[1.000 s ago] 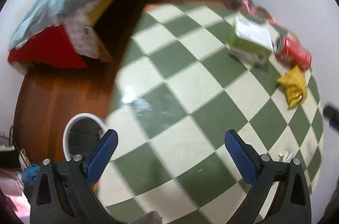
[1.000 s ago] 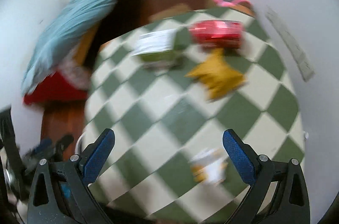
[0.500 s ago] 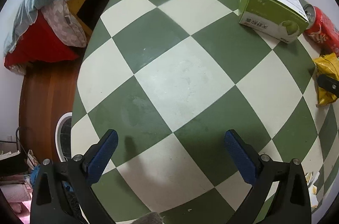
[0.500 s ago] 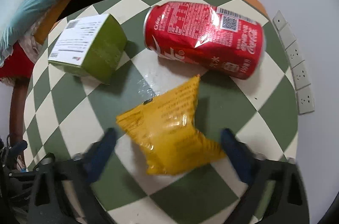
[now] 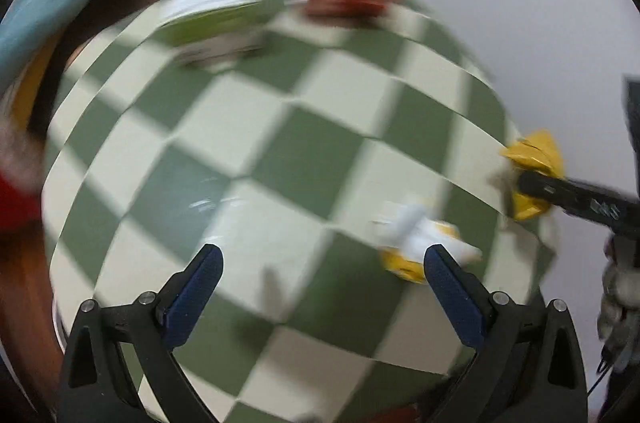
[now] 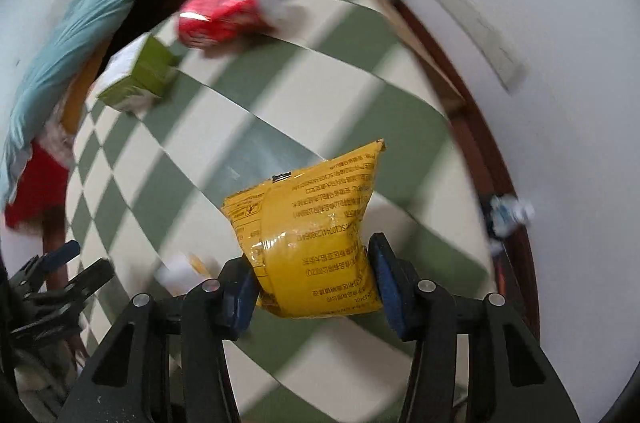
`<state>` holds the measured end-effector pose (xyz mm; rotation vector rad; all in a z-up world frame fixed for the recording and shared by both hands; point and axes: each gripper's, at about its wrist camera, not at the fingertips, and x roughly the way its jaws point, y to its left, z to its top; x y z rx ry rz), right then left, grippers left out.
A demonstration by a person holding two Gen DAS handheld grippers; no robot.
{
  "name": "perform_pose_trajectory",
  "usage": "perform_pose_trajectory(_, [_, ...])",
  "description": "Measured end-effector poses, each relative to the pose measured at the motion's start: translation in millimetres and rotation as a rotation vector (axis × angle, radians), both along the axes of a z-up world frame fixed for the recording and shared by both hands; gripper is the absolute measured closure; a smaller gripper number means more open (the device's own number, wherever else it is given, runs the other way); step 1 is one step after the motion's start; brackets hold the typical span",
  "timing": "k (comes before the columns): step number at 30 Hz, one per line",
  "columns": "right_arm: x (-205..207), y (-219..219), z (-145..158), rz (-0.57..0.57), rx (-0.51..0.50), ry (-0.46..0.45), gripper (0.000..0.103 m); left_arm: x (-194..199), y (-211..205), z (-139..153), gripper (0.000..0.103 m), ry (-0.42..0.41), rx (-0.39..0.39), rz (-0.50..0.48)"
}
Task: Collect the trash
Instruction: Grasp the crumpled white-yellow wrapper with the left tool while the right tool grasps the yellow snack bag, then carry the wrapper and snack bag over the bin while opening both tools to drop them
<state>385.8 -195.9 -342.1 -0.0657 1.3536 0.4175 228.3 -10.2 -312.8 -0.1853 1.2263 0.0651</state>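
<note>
Now, my inventory, left to right. Left gripper (image 5: 320, 275): jaws apart, nothing between them, over the green-and-cream chequered floor (image 5: 280, 151); a crumpled white-and-yellow wrapper (image 5: 420, 243) lies near its right finger. Right gripper (image 6: 312, 283): wide open a second ago, it is closing, blue pads pressing the yellow crinkled foil snack packet (image 6: 312, 231) lifted off the tiles, so one piece is secured. The packet's small print is legible but inverted. The red drink can (image 6: 224, 15) and green-and-white carton (image 6: 136, 79) remain, blurred.
</note>
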Motion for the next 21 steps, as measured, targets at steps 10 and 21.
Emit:
perform_pose_trajectory(10, [-28, -46, -18, -0.087, 0.015, 0.027, 0.050, 24, -59, -27, 0.021, 0.031, 0.032, -0.211])
perform_pose_trajectory(21, [-29, -40, -22, -0.089, 0.023, 0.030, 0.052, 21, -53, -25, 0.061, -0.001, 0.049, -0.171])
